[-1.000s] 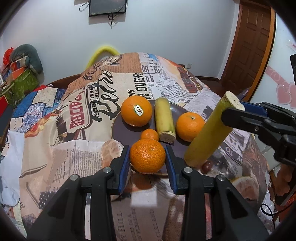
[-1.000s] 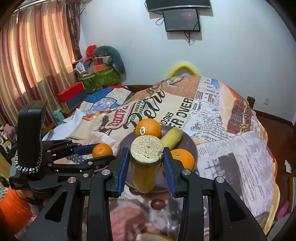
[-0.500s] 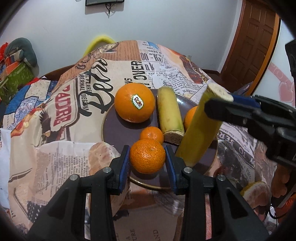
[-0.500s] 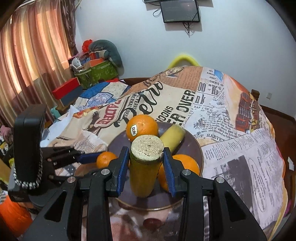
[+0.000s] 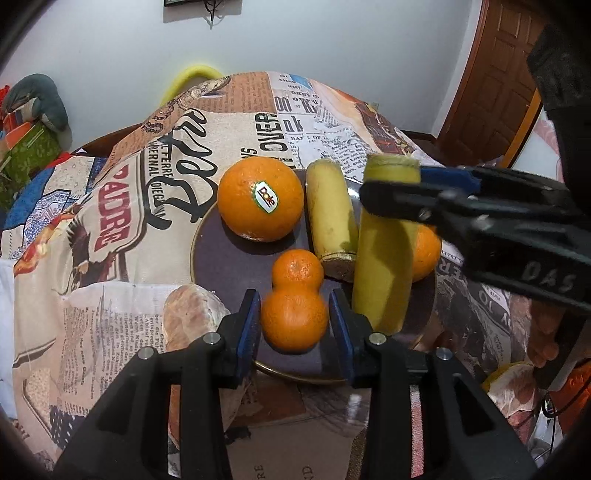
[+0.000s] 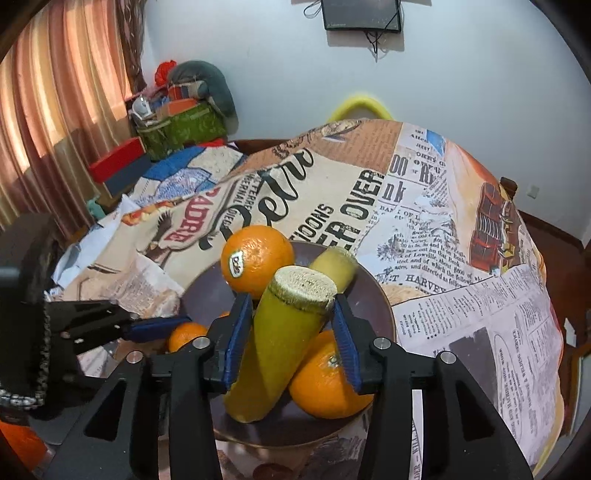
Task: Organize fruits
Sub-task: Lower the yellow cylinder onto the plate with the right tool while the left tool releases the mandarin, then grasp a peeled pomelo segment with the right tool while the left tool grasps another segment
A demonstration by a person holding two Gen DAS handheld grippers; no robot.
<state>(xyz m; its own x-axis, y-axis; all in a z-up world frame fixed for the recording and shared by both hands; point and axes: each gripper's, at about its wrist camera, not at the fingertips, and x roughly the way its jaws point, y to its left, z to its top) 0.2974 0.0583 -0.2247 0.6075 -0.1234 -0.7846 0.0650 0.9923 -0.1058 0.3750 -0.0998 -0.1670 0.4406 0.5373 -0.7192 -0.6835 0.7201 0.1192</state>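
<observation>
While hidden rightward, the small mandarin (image 5: pixel 297 271) shows leftward.

R gripper (image 6: pixel 291 332) clamps sugarcane piece (image 6: pixel 277 350) over plate (image 6: pixel 380 302); tilted.

Home: curtains (image 6: pixel 55 122), wall television (image 6: pixel 362 14)

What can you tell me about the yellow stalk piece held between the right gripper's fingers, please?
The yellow stalk piece is a smooth-skinned cylinder with a pale, fibrous cut top, much like sugarcane. It stands steeply tilted, its lower end on or just above the dark plate. The right gripper grips its upper part between blue-padded fingers. It leans in front of an orange, with a similar stalk piece lying behind it; whether it touches them is unclear.
</observation>
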